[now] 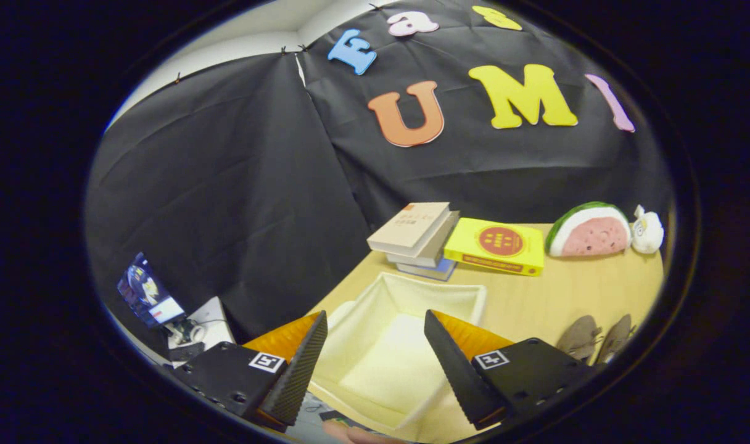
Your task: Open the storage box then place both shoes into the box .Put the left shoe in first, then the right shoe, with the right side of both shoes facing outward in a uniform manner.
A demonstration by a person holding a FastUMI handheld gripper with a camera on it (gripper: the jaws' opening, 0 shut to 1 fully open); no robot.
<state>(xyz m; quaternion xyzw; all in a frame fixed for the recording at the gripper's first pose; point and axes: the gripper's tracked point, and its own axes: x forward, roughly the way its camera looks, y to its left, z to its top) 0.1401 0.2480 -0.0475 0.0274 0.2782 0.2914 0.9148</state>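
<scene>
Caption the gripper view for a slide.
Open gripper poised over the empty white storage box, both shoes waiting on the table beside it.

Table (535, 296): light wood top, occupying the lower centre and right of the frame.

Storage box (406, 327): cream, open, empty inside, lower centre, at the table's near left part.

Stack of books (415, 237): three or so, pale cover topmost, centre of frame, just beyond the box.

Yellow book (495, 245): lying flat, touching or just beside the stack on its right.

Watermelon-slice plush (589, 229): right of frame, at the table's far edge.

Small white plush (647, 229): just beside the watermelon.

Pair of grey shoes (594, 336): side by side, lower right.
</scene>
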